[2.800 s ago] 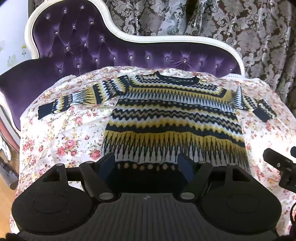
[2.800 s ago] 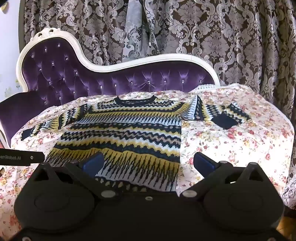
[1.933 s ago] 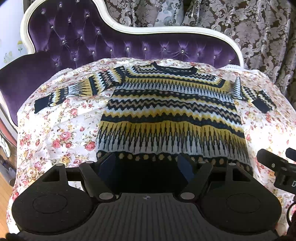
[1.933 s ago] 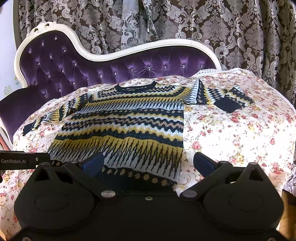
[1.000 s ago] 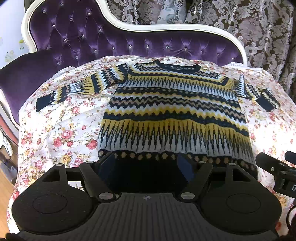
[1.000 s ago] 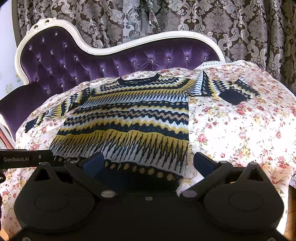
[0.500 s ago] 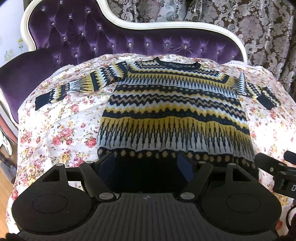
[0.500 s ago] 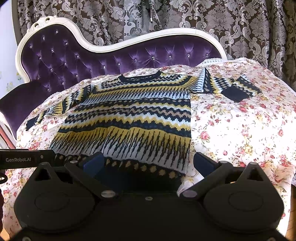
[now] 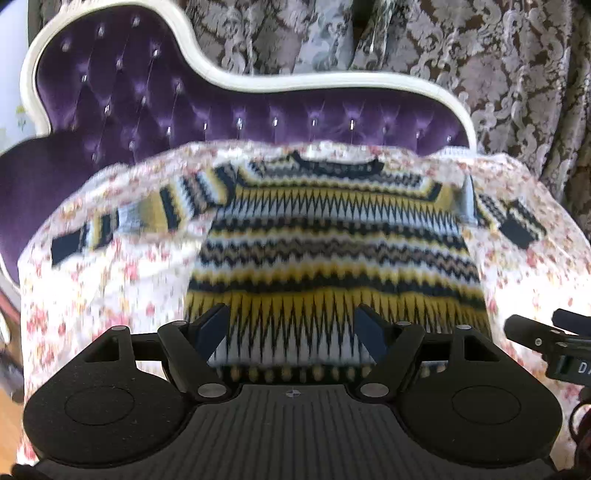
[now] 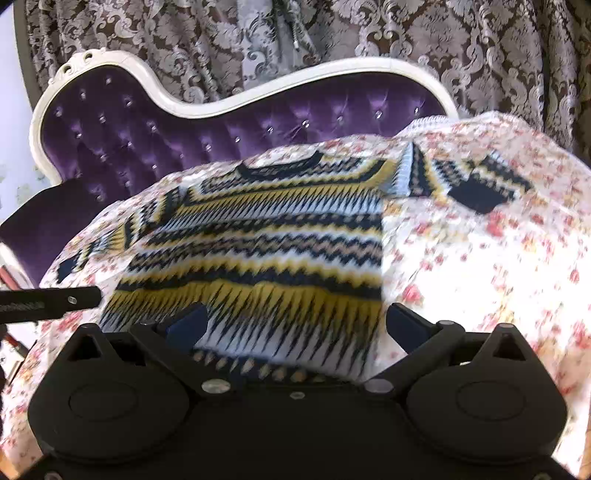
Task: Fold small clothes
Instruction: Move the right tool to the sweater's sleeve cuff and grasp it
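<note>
A small knitted sweater [image 9: 332,243] with navy, yellow and white zigzag bands lies flat, face up, on a floral sheet [image 9: 110,280]. Its left sleeve [image 9: 140,218] is stretched out and its right sleeve [image 9: 513,218] is bent. It also shows in the right wrist view [image 10: 266,251]. My left gripper [image 9: 293,325] is open over the lower hem's left half. My right gripper [image 10: 295,325] is open over the hem's right corner. Neither holds anything. Both views are blurred.
The sheet [image 10: 480,266] covers the seat of a purple tufted sofa with a white frame [image 9: 258,110]. Patterned grey-brown curtains [image 10: 369,33] hang behind. The other gripper's black body shows at each view's side [image 9: 554,343] [image 10: 48,299].
Both grippers have moved forward over the sweater's lower hem, which now lies between the open fingers. The sweater itself has not moved.
</note>
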Available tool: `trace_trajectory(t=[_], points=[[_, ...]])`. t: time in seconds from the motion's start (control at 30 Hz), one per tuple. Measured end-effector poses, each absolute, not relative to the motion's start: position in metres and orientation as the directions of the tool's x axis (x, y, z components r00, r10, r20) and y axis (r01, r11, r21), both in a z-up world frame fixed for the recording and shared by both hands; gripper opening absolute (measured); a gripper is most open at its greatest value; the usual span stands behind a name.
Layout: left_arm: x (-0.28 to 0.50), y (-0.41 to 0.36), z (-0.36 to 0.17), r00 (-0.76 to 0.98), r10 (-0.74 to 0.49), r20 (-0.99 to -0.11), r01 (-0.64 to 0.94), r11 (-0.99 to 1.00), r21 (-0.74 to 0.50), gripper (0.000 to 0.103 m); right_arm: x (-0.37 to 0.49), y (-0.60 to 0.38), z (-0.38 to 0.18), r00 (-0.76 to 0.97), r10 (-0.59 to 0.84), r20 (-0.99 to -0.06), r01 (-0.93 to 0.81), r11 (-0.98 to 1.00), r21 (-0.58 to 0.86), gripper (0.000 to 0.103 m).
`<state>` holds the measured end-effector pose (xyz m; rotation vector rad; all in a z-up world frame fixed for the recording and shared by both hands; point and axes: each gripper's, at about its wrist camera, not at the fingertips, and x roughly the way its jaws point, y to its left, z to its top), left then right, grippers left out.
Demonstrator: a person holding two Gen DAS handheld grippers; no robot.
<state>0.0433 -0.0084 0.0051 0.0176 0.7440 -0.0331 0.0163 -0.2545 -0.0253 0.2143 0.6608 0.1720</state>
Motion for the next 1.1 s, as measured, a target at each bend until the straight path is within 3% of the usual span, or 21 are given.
trace_trajectory(t=[0.17,0.47,0.63,0.7,0.77,1.1], points=[[0.073,-0.01,0.012,0.779,-0.04,-0.626,0.057,0.998,0.007,0.073,0.049,-0.278,-0.023,0.793,0.181,-0.582,-0.055,0.972,0.227,0.102],[0.144,-0.009,-0.004,0.79,-0.038,-0.611,0.036,0.999,-0.016,0.073,0.121,-0.333,-0.041,0.811,0.06,-0.582,0.045,0.985,0.165,0.102],[0.181,-0.01,-0.027,0.786,-0.025,-0.617,0.029,1.0,-0.004,0.073,0.157,-0.36,-0.06,0.812,-0.045,-0.582,0.092,0.994,0.052,0.102],[0.195,-0.012,-0.037,0.786,-0.006,-0.618,0.022,1.0,0.019,0.073,0.168,-0.369,-0.068,0.808,-0.077,-0.584,0.098,0.995,0.004,0.1],[0.207,-0.013,-0.048,0.781,0.003,-0.624,0.028,0.999,0.04,0.073,0.178,-0.375,-0.076,0.802,-0.089,-0.59,0.091,0.996,-0.028,0.091],[0.255,-0.007,-0.102,0.752,0.036,-0.659,0.008,0.998,0.063,0.073,0.204,-0.378,-0.107,0.807,-0.119,-0.578,0.041,0.988,-0.146,0.085]])
